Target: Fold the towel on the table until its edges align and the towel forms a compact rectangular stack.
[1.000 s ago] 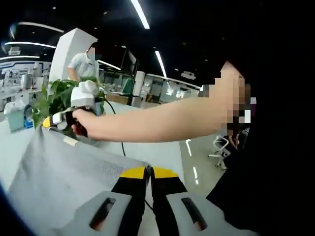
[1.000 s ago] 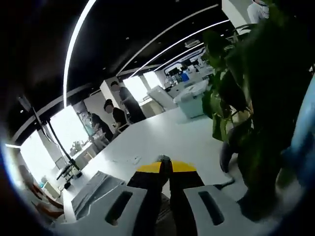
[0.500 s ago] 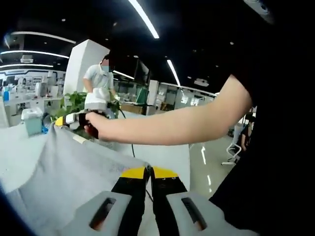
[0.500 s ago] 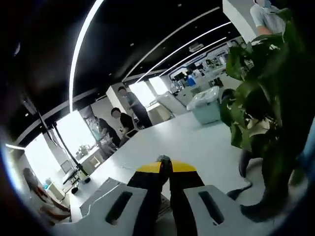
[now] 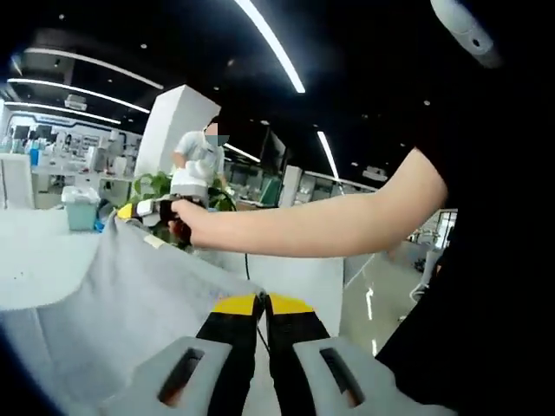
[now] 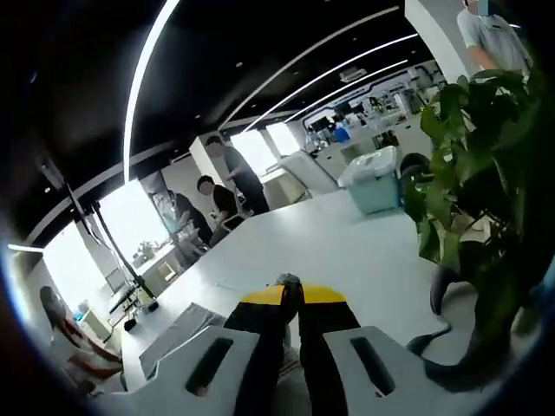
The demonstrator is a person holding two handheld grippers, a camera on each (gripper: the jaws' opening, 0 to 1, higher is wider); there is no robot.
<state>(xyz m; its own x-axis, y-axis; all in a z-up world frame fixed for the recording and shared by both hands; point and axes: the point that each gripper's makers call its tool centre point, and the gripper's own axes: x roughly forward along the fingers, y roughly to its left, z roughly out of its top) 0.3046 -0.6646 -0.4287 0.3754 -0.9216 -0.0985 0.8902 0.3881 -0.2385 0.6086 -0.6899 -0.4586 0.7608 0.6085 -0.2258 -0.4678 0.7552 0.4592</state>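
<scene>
No lettering, label, brand, number or sign is legible in either view.

Grey towel [image 5: 113, 303], lifted, stretched taut

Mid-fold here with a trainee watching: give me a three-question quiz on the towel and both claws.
1. True or false: the grey towel lies flat on the white table.
2. The left claw is: A) wide open B) shut on the towel.
3. Fill in: in the left gripper view, the right claw holds the towel's far ____.

Key: 1 false, it hangs lifted between the claws. 2 B. 3 corner.
</scene>
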